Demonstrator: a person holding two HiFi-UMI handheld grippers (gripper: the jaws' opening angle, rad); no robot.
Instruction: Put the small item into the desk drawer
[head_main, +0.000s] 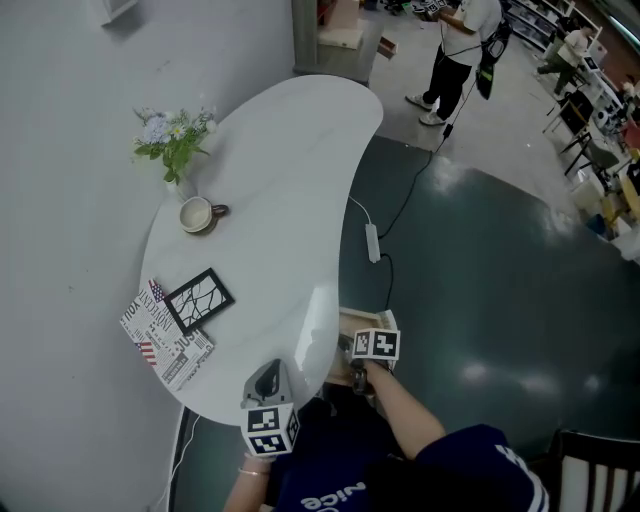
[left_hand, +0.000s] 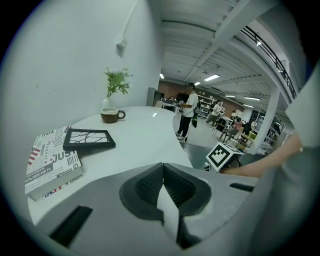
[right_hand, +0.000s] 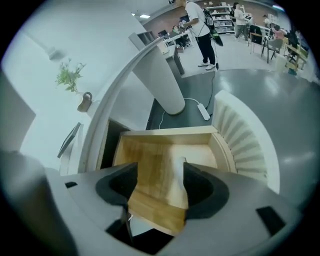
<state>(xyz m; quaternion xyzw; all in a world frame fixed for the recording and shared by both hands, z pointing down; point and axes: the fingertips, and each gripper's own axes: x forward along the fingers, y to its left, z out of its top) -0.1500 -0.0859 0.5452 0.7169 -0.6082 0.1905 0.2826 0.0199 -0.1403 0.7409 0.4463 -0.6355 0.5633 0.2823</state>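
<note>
The right gripper (right_hand: 157, 175) hangs over the open drawer (right_hand: 165, 134) with its jaws partly apart. Between them show the drawer's wooden floor and, nearer the camera, the top edge of its near wall. A pale, round-topped sliver stands against the pad on the right (whether it belongs to the gripper or is something held, I cannot tell). No view lets me pick out the small item for certain.

In the head view the drawer (head_main: 365, 320) sticks out from under the near end of the white curved desk (head_main: 290, 180). The right gripper (head_main: 358, 352) sits at the drawer's near end, with the person's forearm behind it. The drawer's front is white and ribbed.

The left gripper (head_main: 268, 375) rests at the near edge of the desk, well left of the drawer. In its own view the left gripper (left_hand: 162, 187) has its jaws pressed together, pad against pad, with a thin white strip just below where they meet.

Farther along the desk a black picture frame (head_main: 199, 299) lies on a magazine (head_main: 165, 345). Beyond them a cup (head_main: 198, 214) stands near a vase of flowers (head_main: 175, 140), by the wall. A power strip (head_main: 372, 243) lies on the dark floor beside the desk, and a person (head_main: 455, 50) stands far back in the room
</note>
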